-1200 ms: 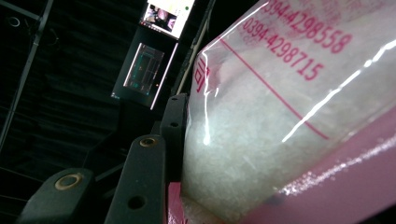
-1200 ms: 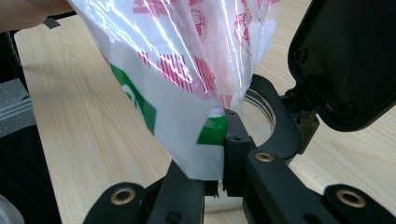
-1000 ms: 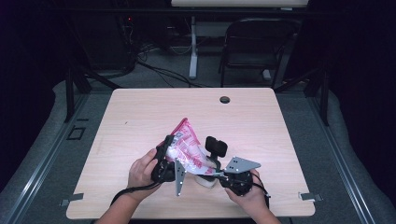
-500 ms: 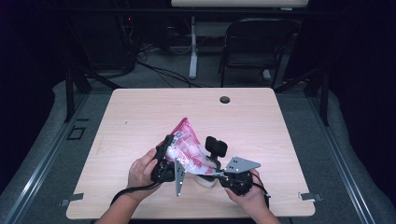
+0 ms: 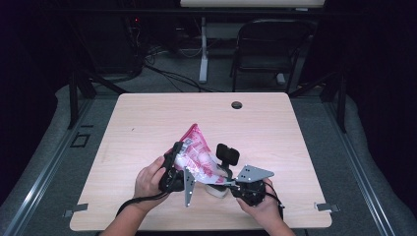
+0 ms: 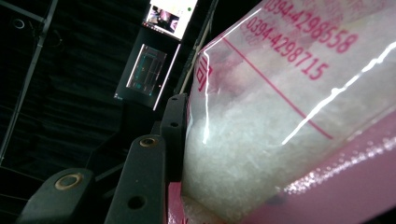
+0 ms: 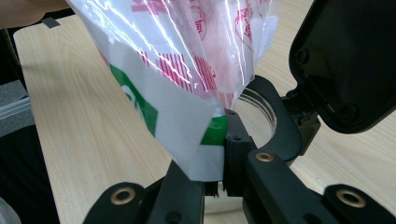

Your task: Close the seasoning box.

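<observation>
Plainly, the plastic bag [image 5: 195, 152] hangs between both grippers above the wooden table [image 5: 147, 118]. The left gripper [image 5: 173, 169] has its jaws spread partway and pressed against the bag's bulging body: in the left gripper view the clear, glossy film, printed with pink digits [image 6: 299, 46], lies flush against the inner face of the black jaw and swells across the gap, packed with white grainy contents. The right gripper [image 7: 215, 161] has its jaws pressed together on a lower corner of the bag, where the film turns white and green (flat and creased there). Just beyond those jaws sits a round clear container [image 7: 257, 107], beside a black rounded pad [image 7: 345, 60].
</observation>
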A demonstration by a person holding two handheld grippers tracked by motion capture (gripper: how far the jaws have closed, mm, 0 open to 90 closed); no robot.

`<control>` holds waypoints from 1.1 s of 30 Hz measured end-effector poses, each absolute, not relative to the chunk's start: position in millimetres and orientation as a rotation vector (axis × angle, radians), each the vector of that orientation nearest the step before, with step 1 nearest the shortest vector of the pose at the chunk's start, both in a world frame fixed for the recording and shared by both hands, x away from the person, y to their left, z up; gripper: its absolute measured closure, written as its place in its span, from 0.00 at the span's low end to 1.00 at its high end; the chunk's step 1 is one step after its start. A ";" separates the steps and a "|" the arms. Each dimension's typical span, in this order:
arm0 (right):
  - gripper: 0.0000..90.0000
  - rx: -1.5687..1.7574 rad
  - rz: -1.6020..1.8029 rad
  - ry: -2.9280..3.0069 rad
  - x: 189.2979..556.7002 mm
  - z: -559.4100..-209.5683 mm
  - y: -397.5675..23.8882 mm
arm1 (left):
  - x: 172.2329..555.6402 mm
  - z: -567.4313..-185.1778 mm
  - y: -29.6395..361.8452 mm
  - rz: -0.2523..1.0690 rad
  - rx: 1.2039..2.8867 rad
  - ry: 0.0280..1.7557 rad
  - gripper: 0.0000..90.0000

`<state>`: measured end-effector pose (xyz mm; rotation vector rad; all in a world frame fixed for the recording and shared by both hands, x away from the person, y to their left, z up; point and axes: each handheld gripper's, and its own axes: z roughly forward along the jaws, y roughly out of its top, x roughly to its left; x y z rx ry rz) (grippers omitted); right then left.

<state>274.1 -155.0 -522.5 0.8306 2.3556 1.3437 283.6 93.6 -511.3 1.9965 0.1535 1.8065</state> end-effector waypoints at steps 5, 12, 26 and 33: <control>0.98 0.828 1.342 2.356 274.2 -522.5 -154.7 | 283.3 -510.4 93.8 1.808 1.996 0.154 0.74; 0.98 0.828 1.343 2.356 274.5 -522.9 -154.3 | 283.3 -510.1 93.9 1.810 1.994 0.155 0.74; 0.97 0.829 1.342 2.355 274.6 -523.0 -153.4 | 283.1 -509.2 94.4 1.811 1.989 0.155 0.74; 0.97 0.829 1.346 2.355 274.9 -523.4 -152.7 | 283.6 -509.9 94.8 1.810 1.991 0.159 0.74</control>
